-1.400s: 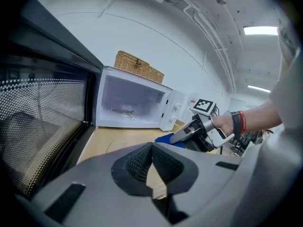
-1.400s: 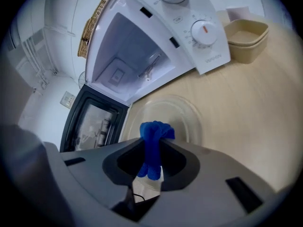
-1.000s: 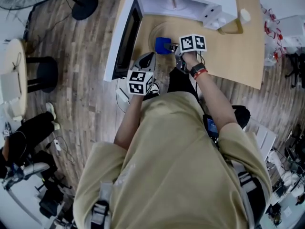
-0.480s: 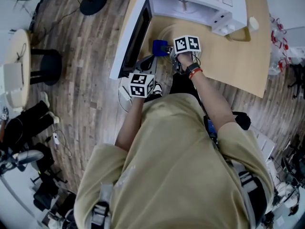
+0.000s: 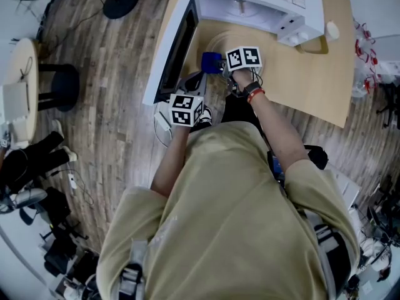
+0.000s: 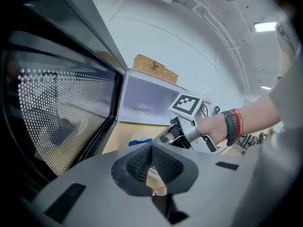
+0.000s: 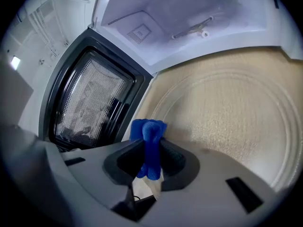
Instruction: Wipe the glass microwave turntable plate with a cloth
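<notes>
The clear glass turntable plate [image 5: 240,41] lies flat on the wooden table in front of the open microwave; in the right gripper view the plate [image 7: 227,122] fills the right side. My right gripper [image 7: 150,148] is shut on a folded blue cloth [image 7: 147,131], which presses on the plate's left rim. In the head view the blue cloth [image 5: 210,61] sticks out left of the right gripper [image 5: 220,62]. My left gripper [image 5: 195,80] hangs by the table's near edge, beside the microwave door, its jaws shut with nothing between them [image 6: 152,148].
The white microwave [image 5: 250,5] stands at the table's far side, its dark mesh door [image 5: 175,49] swung open to the left, close to both grippers. The wooden table [image 5: 300,67] extends to the right. A fan base and a stool stand on the floor at left.
My right gripper has carried the cloth leftward across the plate toward its left rim. The left gripper has stayed near the door.
</notes>
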`<state>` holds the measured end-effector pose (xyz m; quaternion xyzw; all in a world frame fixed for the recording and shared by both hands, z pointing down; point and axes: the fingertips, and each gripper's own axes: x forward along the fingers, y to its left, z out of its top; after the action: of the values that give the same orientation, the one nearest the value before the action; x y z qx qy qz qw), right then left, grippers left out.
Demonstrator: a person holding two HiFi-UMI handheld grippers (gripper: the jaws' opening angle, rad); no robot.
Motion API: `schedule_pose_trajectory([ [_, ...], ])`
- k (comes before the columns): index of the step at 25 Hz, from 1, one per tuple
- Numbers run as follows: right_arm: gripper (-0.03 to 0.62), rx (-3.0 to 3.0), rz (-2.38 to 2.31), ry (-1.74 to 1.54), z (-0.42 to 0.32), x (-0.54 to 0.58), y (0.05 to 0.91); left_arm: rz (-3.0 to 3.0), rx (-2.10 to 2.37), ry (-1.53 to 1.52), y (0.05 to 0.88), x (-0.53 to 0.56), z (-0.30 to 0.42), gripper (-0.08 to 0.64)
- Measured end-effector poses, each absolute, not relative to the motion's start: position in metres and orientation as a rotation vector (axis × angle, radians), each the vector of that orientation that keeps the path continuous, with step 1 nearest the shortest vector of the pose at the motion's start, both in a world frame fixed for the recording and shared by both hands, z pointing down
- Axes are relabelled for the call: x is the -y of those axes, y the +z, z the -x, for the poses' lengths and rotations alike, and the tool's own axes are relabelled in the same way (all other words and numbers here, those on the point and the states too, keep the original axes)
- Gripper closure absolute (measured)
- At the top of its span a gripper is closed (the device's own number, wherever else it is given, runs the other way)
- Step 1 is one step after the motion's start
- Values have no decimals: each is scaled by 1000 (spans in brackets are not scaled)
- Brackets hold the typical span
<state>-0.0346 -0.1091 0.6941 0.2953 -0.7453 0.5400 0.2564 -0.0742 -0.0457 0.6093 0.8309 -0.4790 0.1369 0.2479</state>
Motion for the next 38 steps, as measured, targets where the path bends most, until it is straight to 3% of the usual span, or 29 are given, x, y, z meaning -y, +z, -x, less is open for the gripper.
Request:
schedule_pose_trajectory([
  [38,497,1949,-975,1540,-84,81,692,-2372,1114,419,612,51,13,540],
])
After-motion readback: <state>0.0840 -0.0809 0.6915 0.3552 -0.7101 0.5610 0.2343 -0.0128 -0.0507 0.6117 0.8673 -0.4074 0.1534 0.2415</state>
